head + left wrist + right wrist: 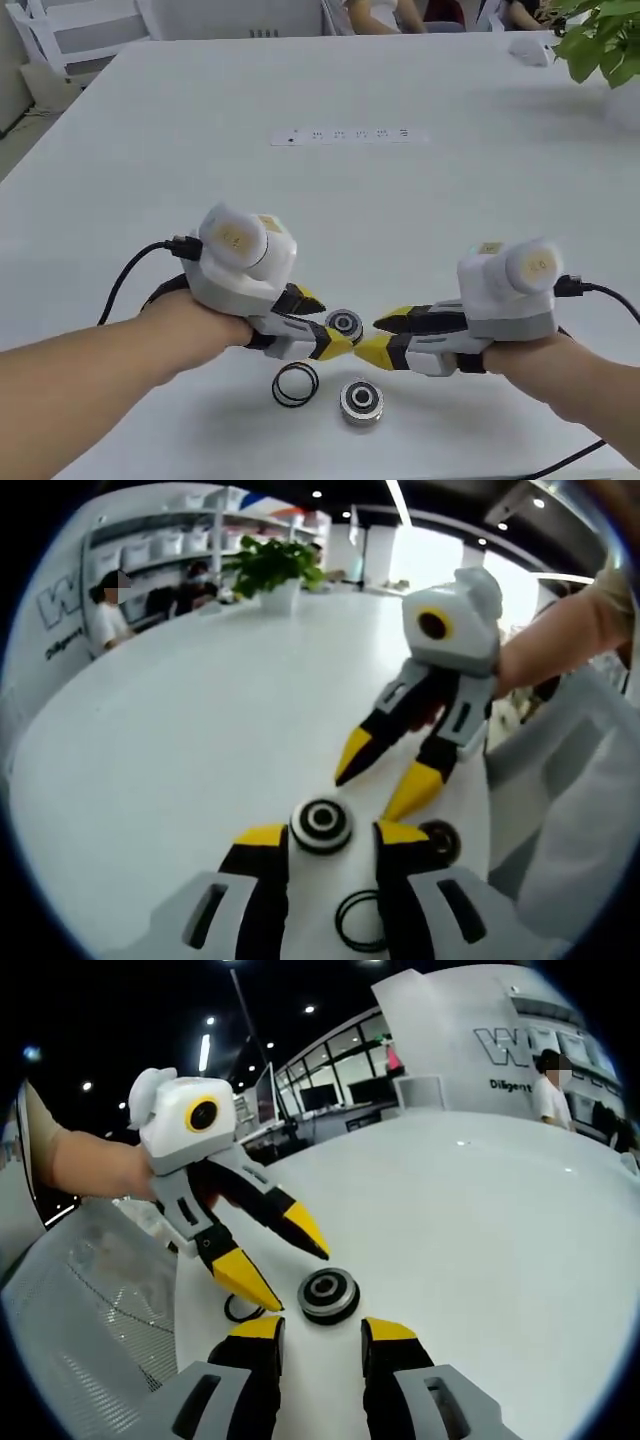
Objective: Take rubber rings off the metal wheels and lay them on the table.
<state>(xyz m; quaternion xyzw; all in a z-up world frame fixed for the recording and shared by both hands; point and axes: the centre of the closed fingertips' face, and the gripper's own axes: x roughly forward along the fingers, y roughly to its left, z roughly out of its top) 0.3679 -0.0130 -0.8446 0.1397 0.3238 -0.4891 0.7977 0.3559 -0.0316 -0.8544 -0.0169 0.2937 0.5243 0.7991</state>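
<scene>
While wall lettering (517,1085) reads "Diligen", left gripper (332,833) straddles a metal wheel (321,823).

A white wall (450,1010) in the right gripper view carries large lettering (512,1044) that begins with "W" before it is cut off, above a smaller line (516,1085) starting "Diligent". In the left gripper view, a big "W" (55,605) stands on a far wall (40,670) over a blurred, unreadable caption (62,645). The small dark marks on the pale strip (350,135) on the table (200,120), seen in the head view, are too small to read.
</scene>
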